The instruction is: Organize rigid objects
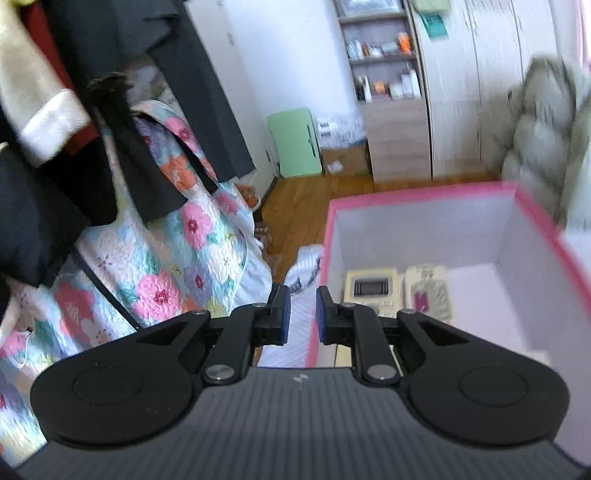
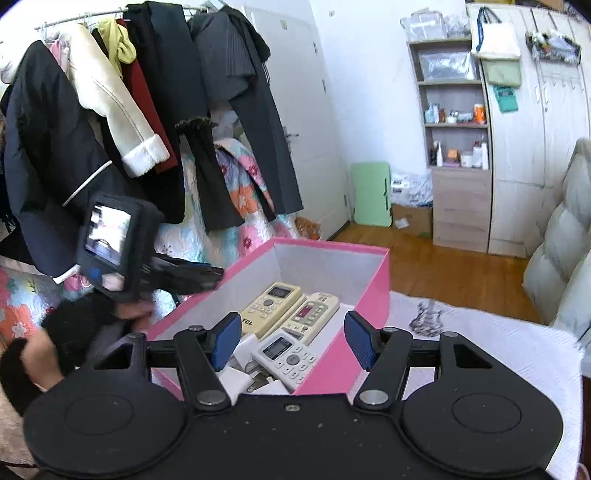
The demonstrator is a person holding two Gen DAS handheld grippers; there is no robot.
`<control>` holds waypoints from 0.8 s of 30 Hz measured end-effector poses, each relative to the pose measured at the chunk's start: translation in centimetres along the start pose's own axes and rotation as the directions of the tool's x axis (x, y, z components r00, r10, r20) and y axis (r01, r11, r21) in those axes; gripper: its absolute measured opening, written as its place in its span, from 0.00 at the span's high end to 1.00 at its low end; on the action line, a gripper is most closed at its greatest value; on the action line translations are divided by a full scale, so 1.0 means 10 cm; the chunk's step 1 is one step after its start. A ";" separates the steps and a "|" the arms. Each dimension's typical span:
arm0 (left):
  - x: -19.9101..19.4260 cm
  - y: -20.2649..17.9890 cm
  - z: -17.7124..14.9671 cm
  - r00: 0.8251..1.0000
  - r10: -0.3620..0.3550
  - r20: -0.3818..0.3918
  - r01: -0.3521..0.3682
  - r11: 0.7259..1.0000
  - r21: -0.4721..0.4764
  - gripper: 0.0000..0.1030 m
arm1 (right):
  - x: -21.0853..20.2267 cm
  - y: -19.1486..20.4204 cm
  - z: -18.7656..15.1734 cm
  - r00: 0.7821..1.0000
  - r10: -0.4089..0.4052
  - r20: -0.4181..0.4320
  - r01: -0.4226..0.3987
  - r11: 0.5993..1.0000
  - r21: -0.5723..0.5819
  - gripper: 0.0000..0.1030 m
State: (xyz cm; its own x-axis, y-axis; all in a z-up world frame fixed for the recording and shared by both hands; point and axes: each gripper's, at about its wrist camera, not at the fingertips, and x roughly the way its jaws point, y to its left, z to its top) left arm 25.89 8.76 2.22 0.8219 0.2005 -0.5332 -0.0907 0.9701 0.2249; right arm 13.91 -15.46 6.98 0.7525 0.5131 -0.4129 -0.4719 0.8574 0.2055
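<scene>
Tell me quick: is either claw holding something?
Left claw: slightly open, holding nothing.
Right claw: wide open, empty, over the pink box.

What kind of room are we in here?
Most likely a bedroom in a home. A clothes rail hung with coats, a tall wardrobe beside open shelves of bottles, and a floral quilt all point that way.

The letters "TCL" stand near the lower end of the cream-yellow plastic remote control (image 2: 268, 305) lying in the pink cardboard box (image 2: 373, 295).
</scene>
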 end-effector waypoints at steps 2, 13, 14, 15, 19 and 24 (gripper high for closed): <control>-0.28 0.06 0.05 0.999 0.013 0.053 -0.013 1.000 -0.005 0.80 | -0.11 0.00 0.01 1.000 0.000 0.016 0.000 1.000 0.000 0.35; -1.29 -0.09 -0.12 0.986 -0.108 0.125 0.107 0.994 0.015 0.54 | -0.37 0.08 -0.03 0.993 -0.101 0.060 0.101 0.995 0.004 0.34; -1.32 -0.12 -0.18 0.986 -0.120 0.115 0.119 0.993 0.017 0.53 | -0.39 0.09 -0.04 0.993 -0.105 0.061 0.104 0.995 0.007 0.34; -1.34 -0.17 -0.24 0.986 -0.136 0.098 0.135 0.991 0.015 0.51 | -0.40 0.12 -0.05 0.992 -0.111 0.064 0.111 0.994 0.004 0.34; -1.39 -0.30 -0.46 0.983 -0.179 0.028 0.179 0.984 0.011 0.49 | -0.50 0.21 -0.14 0.986 -0.145 0.081 0.146 0.989 -0.009 0.32; -1.41 -0.35 -0.67 0.976 -0.216 -0.032 0.216 0.976 -0.015 0.48 | -0.67 0.29 -0.29 0.976 -0.197 0.094 0.198 0.980 0.006 0.30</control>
State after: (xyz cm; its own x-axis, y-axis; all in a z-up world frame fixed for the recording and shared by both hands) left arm 10.82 3.44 3.49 0.8035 -0.0099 -0.5953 0.0803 0.9925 0.0920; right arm 6.18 -16.54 7.79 0.8705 0.3354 -0.3603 -0.3113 0.9421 0.1248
